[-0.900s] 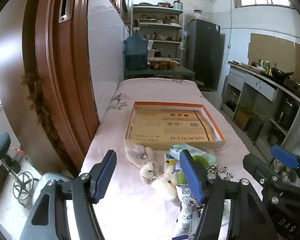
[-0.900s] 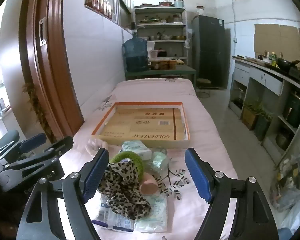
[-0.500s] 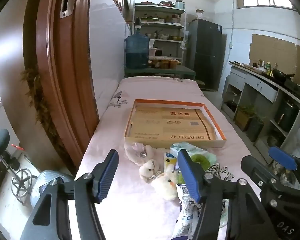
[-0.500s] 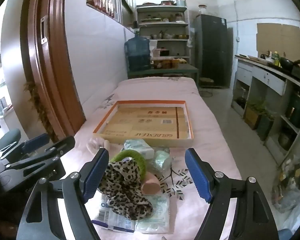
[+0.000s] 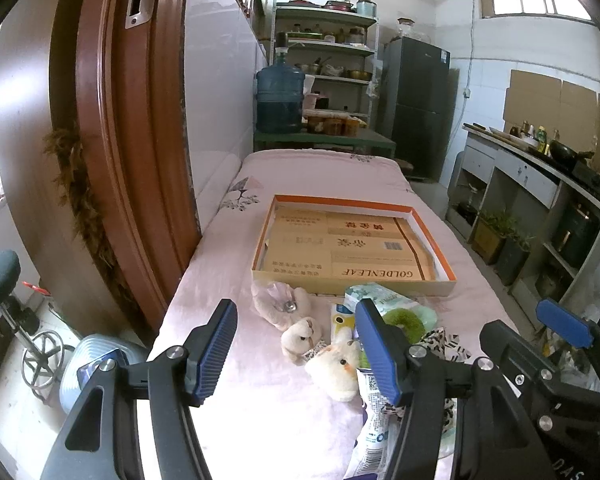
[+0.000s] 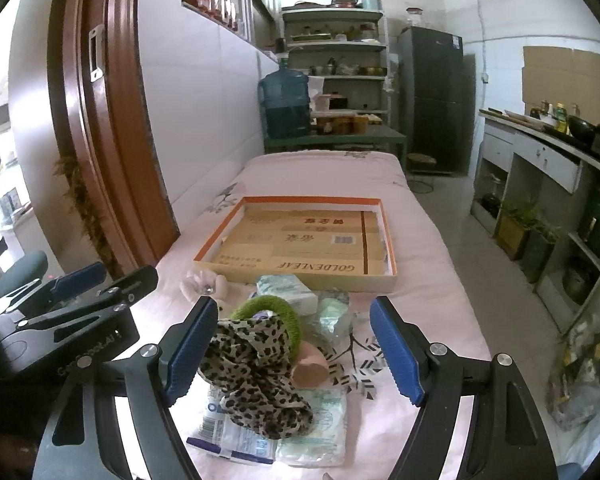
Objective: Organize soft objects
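A heap of soft things lies on the pink cloth in front of a shallow orange-rimmed cardboard tray (image 5: 436, 236) (image 6: 392, 248). It holds a cream plush toy (image 5: 334, 364), a pale pink fabric piece (image 5: 278, 302) (image 6: 200, 282), a green fuzzy ring (image 6: 278, 312) (image 5: 404, 318), a leopard-print cloth (image 6: 256, 364), tissue packs (image 6: 286, 286) (image 5: 374, 296) and a pink round piece (image 6: 310, 368). My left gripper (image 5: 296, 344) hovers open above the plush toy, holding nothing. My right gripper (image 6: 292, 348) is open over the leopard cloth, pads clear of it.
The cloth-covered table (image 6: 424, 240) runs away from me toward a green bench with a blue water jug (image 5: 280, 98). A brown door frame (image 5: 116, 152) stands close on the left. Shelves, a dark fridge (image 6: 432, 96) and a counter line the back and right.
Both views have shifted only slightly; the objects sit a little lower and closer in the frames. Both grippers stay open and nothing on the cloth has moved.
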{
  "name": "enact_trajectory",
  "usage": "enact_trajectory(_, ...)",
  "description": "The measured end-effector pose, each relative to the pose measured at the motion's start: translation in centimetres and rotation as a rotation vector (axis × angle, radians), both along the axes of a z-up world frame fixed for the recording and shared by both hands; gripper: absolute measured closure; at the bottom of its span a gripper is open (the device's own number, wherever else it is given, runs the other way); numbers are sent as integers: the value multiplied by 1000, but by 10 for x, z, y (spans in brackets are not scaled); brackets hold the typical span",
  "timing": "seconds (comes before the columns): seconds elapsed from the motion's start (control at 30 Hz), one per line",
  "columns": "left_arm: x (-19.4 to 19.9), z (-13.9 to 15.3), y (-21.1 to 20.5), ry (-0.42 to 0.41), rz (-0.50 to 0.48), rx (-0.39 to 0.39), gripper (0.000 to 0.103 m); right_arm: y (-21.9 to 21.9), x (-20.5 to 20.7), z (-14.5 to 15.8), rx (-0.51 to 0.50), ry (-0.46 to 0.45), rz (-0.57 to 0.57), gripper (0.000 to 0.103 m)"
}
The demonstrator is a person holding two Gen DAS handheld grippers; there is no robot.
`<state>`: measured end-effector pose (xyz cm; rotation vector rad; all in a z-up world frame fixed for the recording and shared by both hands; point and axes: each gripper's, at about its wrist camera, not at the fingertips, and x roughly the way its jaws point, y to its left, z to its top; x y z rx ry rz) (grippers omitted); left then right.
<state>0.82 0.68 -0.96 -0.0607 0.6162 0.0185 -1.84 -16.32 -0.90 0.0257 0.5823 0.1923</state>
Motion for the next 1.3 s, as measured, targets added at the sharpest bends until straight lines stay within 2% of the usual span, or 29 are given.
enact_trajectory(1.3,2,-2,3,9,-2,4,41,4,4,-10,36,41,43,23)
